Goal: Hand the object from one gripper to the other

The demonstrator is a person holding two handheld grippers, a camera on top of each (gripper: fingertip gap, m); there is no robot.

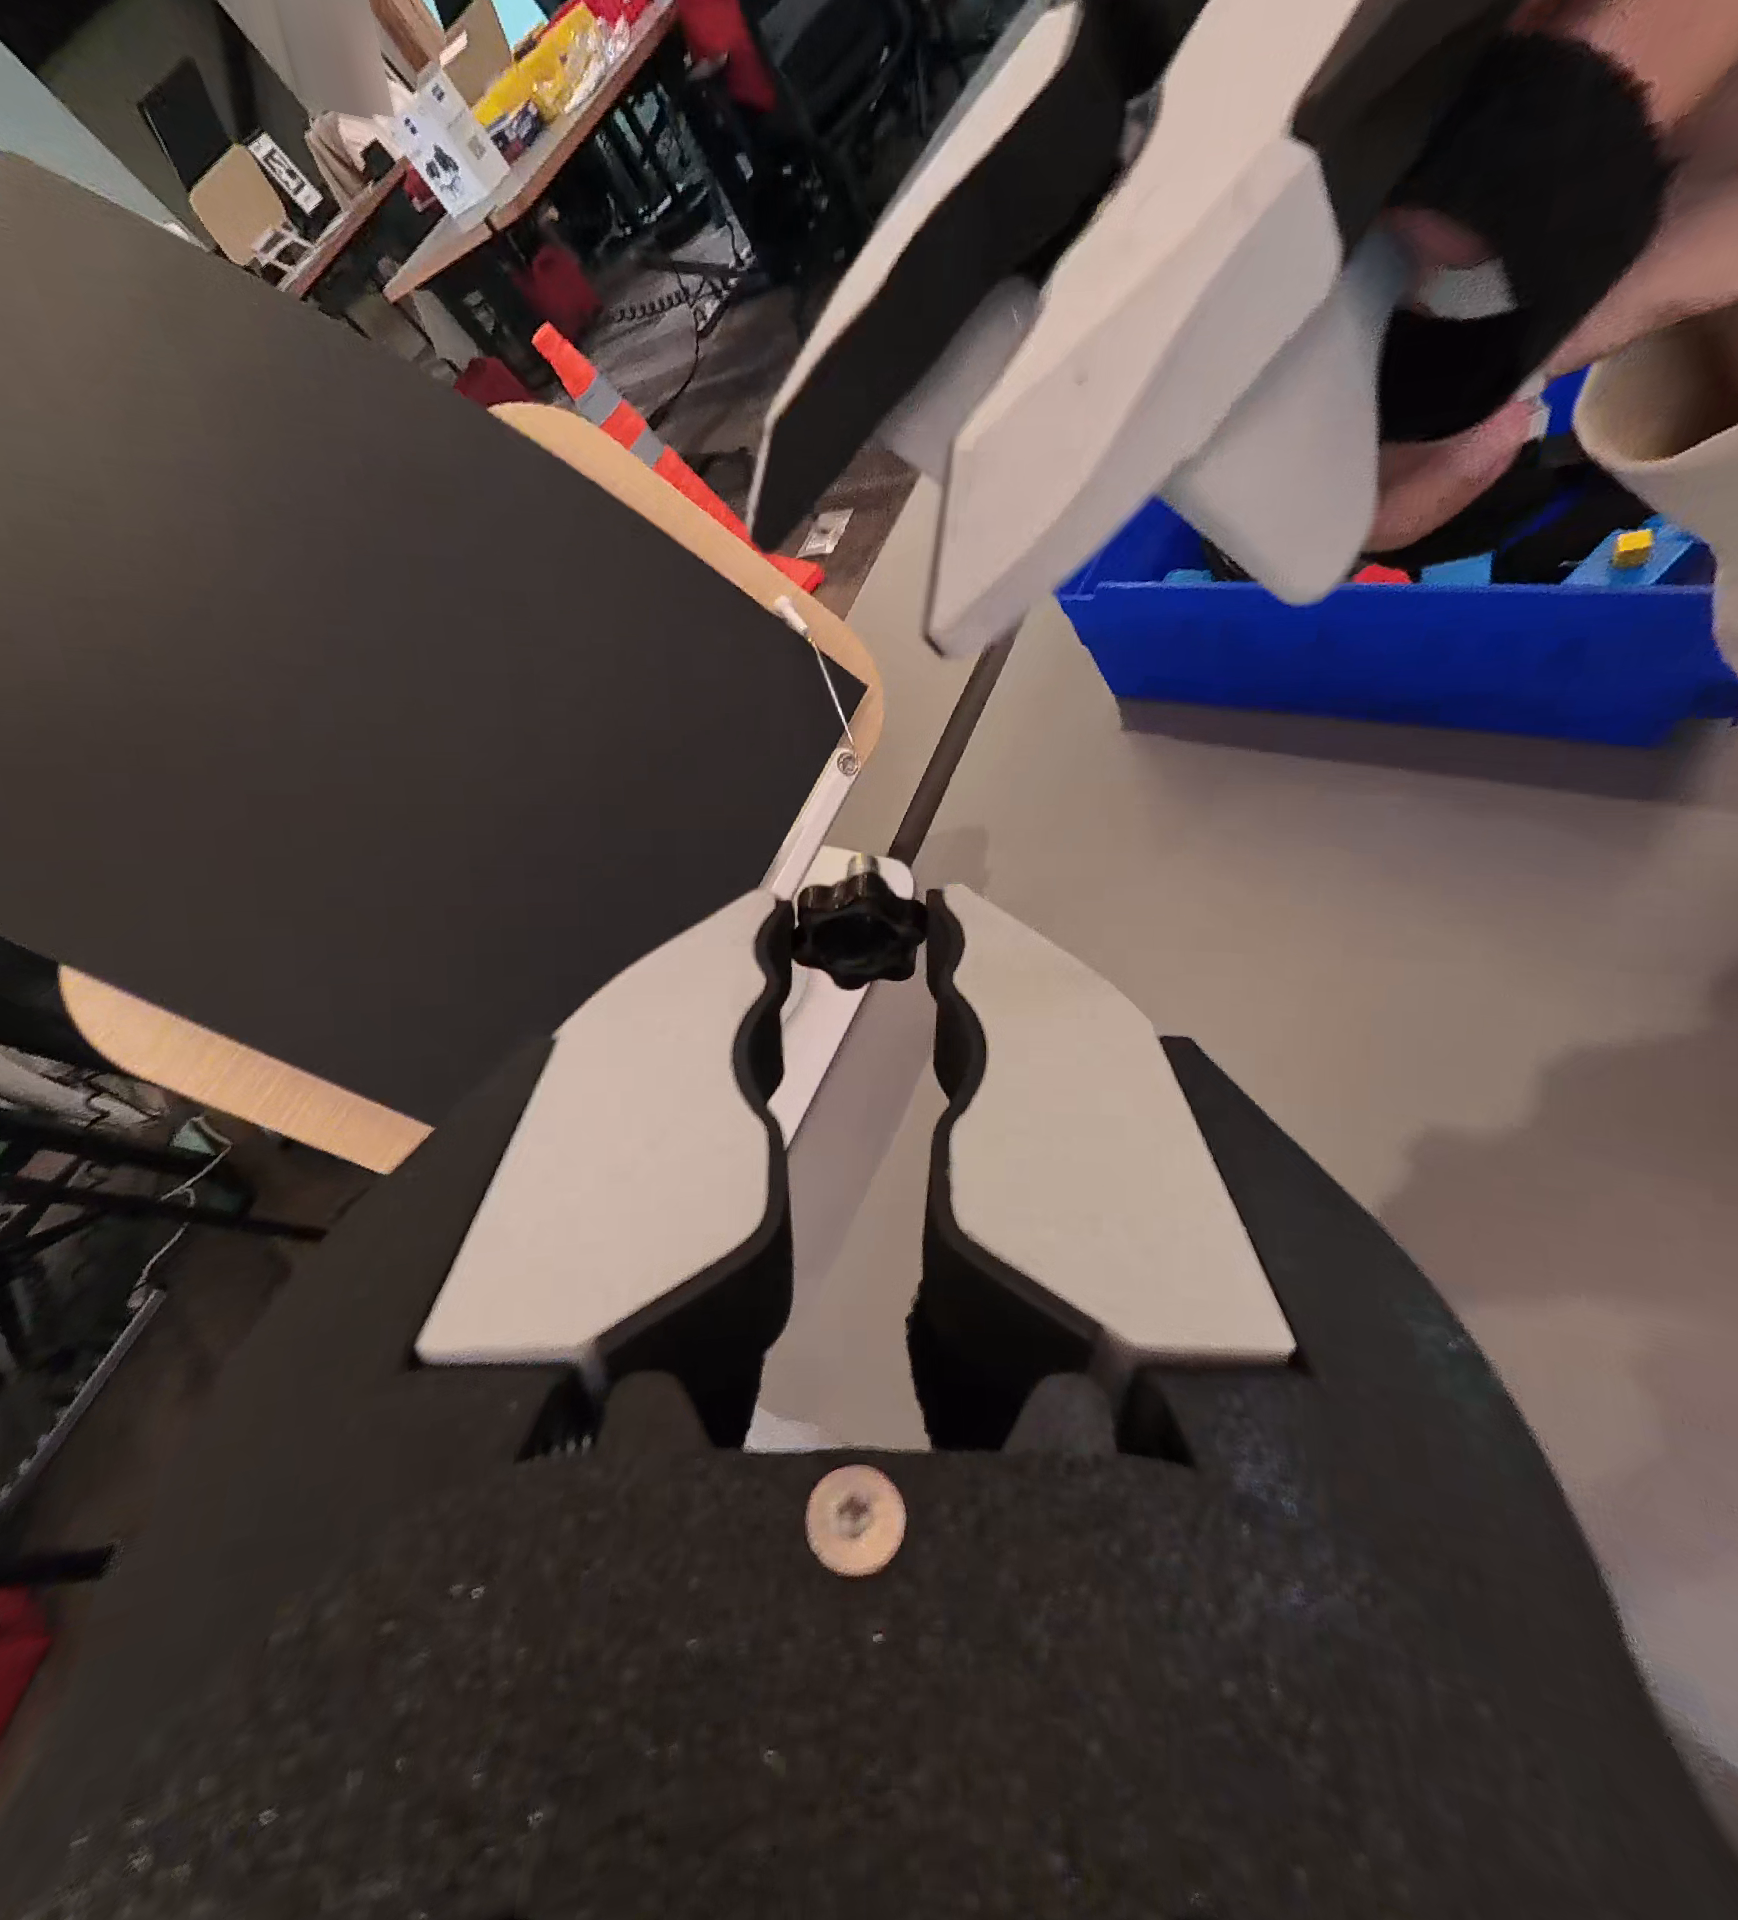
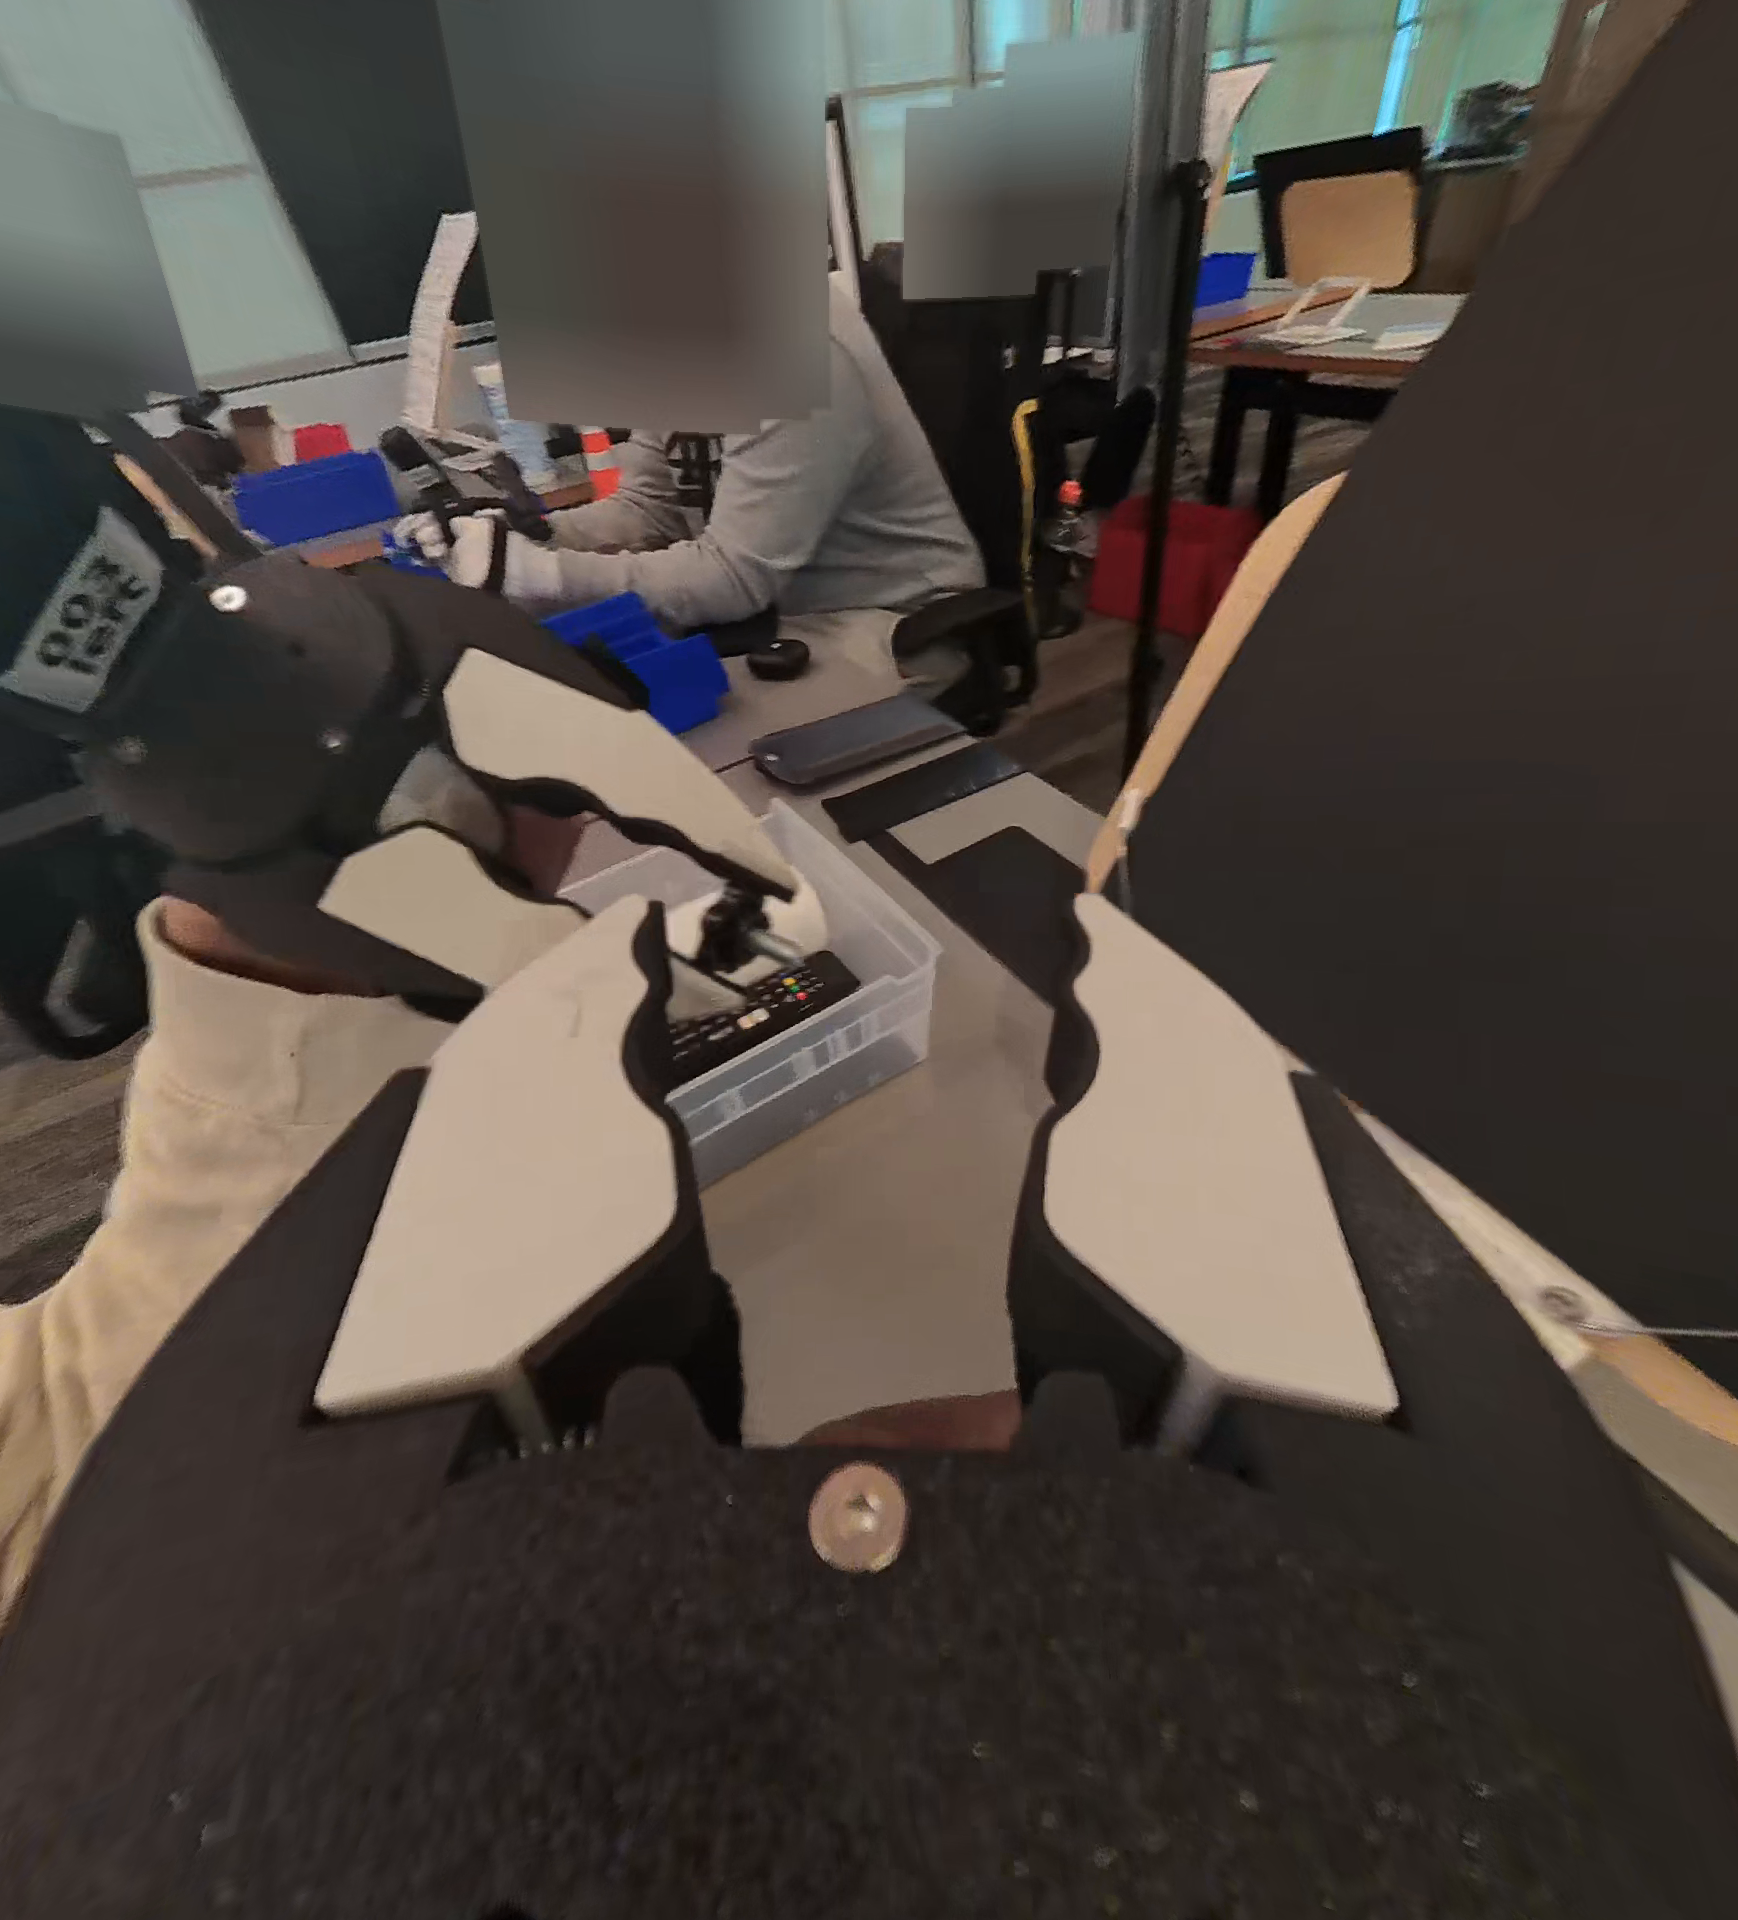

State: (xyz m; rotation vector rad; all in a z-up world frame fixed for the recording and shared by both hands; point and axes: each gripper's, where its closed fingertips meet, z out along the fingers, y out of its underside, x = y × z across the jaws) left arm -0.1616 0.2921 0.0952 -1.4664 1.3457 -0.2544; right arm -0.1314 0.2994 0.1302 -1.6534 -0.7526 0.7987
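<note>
The left hand-held gripper [image 1: 857, 940] pinches a black star-shaped knob [image 1: 857, 943] with a short metal stud between its fingertips, above a clear plastic bin [image 2: 849, 1023] holding a remote control [image 2: 756, 1013] on the grey tabletop [image 1: 1364, 987]. The right hand-held gripper [image 2: 865, 935] gapes wide, empty, near it.

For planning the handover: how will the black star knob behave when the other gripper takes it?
The black star knob looks rigid and probably light. Its lobes should resist slipping, but being small, with a protruding metal stud, it could twist between the pads.
</note>
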